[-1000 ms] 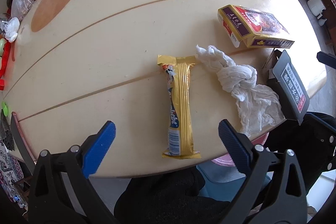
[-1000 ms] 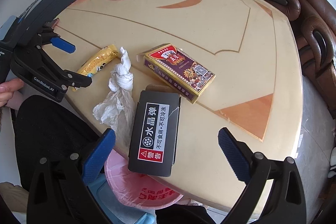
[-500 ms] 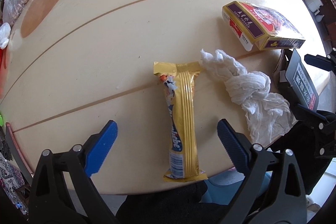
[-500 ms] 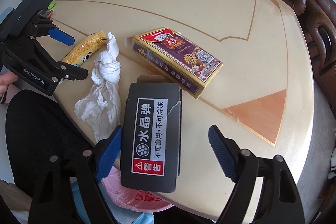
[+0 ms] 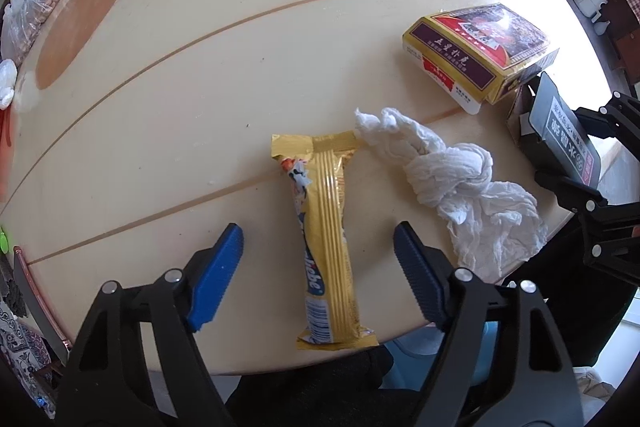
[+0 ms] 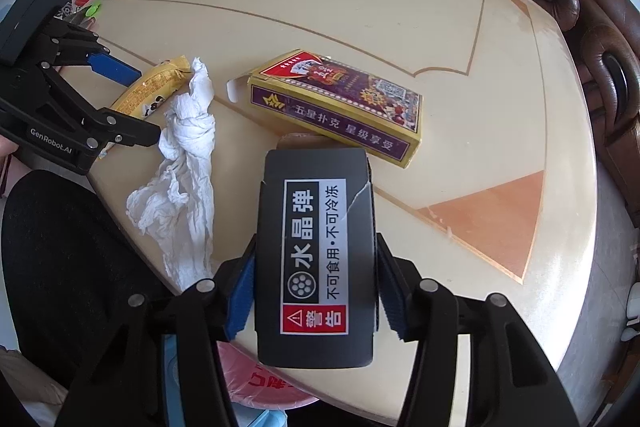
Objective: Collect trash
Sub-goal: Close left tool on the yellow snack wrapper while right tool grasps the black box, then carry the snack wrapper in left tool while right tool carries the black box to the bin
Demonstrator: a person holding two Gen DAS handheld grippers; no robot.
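- Currently right gripper (image 6: 314,293) clamped on black box (image 6: 316,247), pads on both long sides; box at near table edge, over pink-lined bin (image 6: 256,383).
- Left gripper (image 5: 318,259) wide open, straddling gold snack wrapper (image 5: 326,239) flat on table (image 5: 200,107); no contact.
- Step: first pickups. Next: lift box clear, drop in bin; lower left jaws, pinch wrapper.
- Crumpled tissue (image 5: 448,179) touching wrapper's far corner; could snag.
- Playing-card box (image 6: 340,103) just behind black box; peanut bag (image 5: 24,19) well apart.
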